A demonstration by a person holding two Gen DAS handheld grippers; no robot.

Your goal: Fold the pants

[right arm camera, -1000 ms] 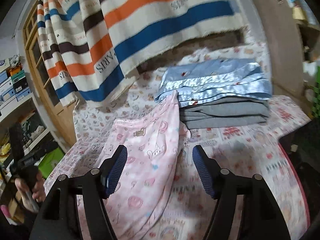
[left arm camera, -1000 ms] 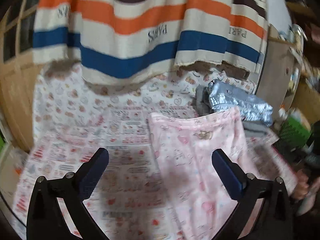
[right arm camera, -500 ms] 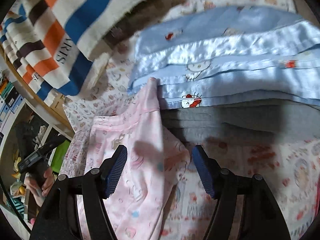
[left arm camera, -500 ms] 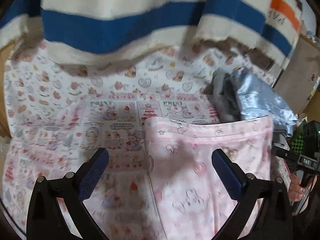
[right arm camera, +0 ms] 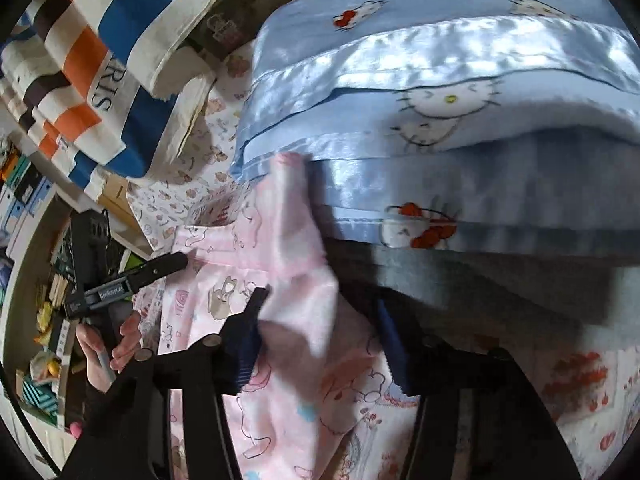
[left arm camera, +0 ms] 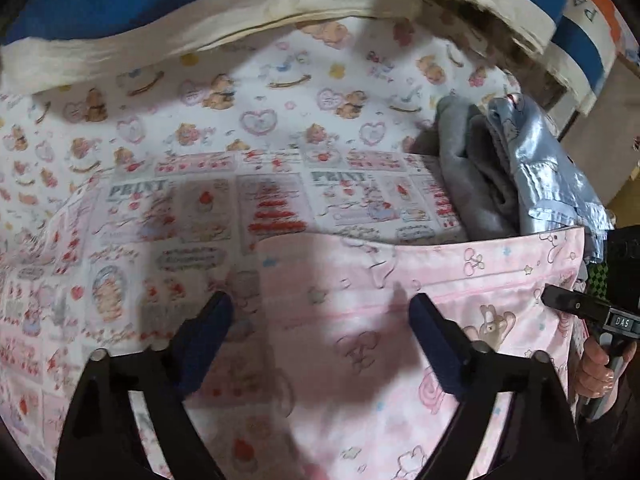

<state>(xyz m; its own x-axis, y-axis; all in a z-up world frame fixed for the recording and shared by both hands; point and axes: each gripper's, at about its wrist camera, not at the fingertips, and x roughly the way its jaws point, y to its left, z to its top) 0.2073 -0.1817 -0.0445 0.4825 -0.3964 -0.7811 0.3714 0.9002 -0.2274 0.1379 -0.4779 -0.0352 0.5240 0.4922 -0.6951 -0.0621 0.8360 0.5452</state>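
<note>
Left wrist view: my left gripper (left arm camera: 320, 336) hangs over the near left corner of the pink pants (left arm camera: 400, 320), its dark blue pads (left arm camera: 208, 332) apart, the jaws having just been closing somewhat; the corner of the cloth lies between them, yet neither pad presses on it. The pants lie flat on the printed bedsheet (left arm camera: 160, 200), with their hemmed far edge running from the middle to the right. At the right edge of this view my right hand (left arm camera: 596, 372) grips the handle of the other tool. Beyond the pants, far right, sits a folded stack: a grey blanket (left arm camera: 472, 184) with a shiny light blue blanket (left arm camera: 548, 176) on it. A striped cloth (left arm camera: 160, 8) in blue, cream and orange hangs along the far side. Right wrist view: my right gripper (right arm camera: 320, 336) has likewise just been closing; a raised fold of the pants (right arm camera: 288, 272) stands between its jaws and lies against the left pad (right arm camera: 248, 340), while the right pad (right arm camera: 390, 344) stands clear of it, so nothing is clamped. The fold's tip rests against the light blue blanket (right arm camera: 440, 60), which lies on the grey blanket (right arm camera: 480, 280). To the left my left hand (right arm camera: 116, 348) holds its gripper at the pants' edge, with shelves (right arm camera: 28, 208) behind it.
</note>
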